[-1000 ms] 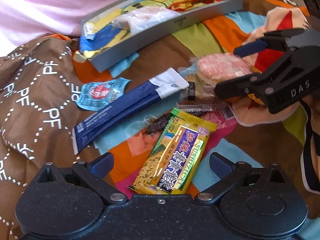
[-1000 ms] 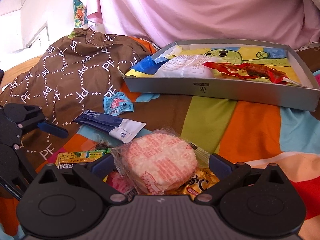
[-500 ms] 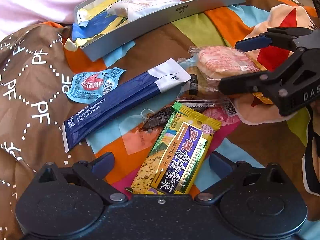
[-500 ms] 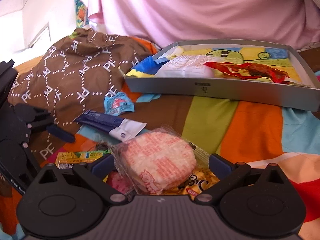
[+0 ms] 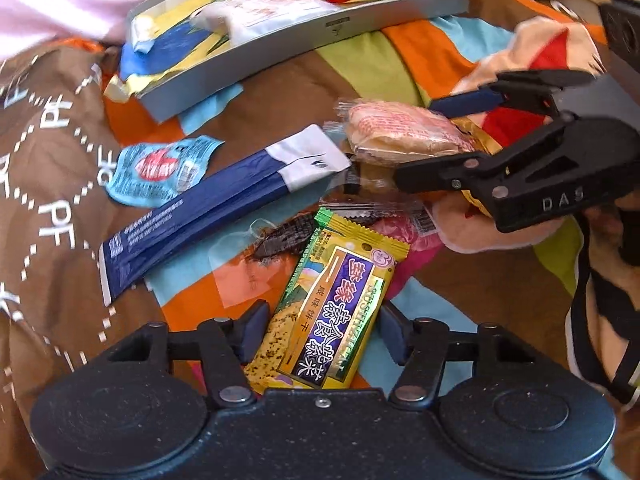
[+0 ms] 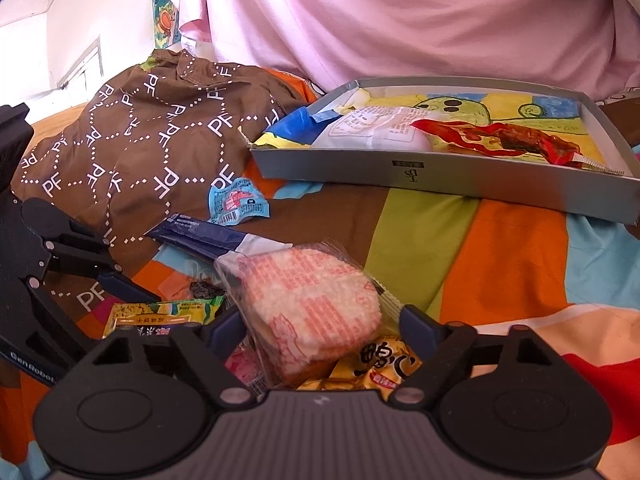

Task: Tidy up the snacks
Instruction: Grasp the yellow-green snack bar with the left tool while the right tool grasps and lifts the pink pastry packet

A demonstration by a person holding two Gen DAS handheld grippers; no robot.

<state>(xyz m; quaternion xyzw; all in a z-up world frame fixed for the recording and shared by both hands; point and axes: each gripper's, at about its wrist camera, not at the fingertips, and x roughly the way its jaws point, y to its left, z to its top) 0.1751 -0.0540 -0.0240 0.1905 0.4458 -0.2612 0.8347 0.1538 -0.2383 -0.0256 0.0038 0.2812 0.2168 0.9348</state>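
A yellow-green cracker packet (image 5: 332,320) lies on the colourful blanket, and my left gripper (image 5: 322,332) is shut on its near end, pads against both long edges. A round pink-and-white cake in a clear wrapper (image 6: 308,312) sits tilted between the fingers of my right gripper (image 6: 322,328), which is shut on it. In the left wrist view the cake (image 5: 400,132) shows clamped between the right gripper's upper and lower fingers. Behind stands a grey tray (image 6: 440,176) holding a white packet (image 6: 372,128) and a red wrapper (image 6: 500,136).
A long dark-blue stick packet (image 5: 208,208), a small light-blue packet (image 5: 160,168) and a dark snack in clear film (image 5: 280,236) lie left of the cake. A yellow packet (image 6: 384,364) is under the cake. Brown "PF" cloth (image 5: 48,160) bunches at the left.
Both pairs of fingers have narrowed onto their packets. The cake has tipped up at one side. The left gripper has moved a little forward along the cracker packet.
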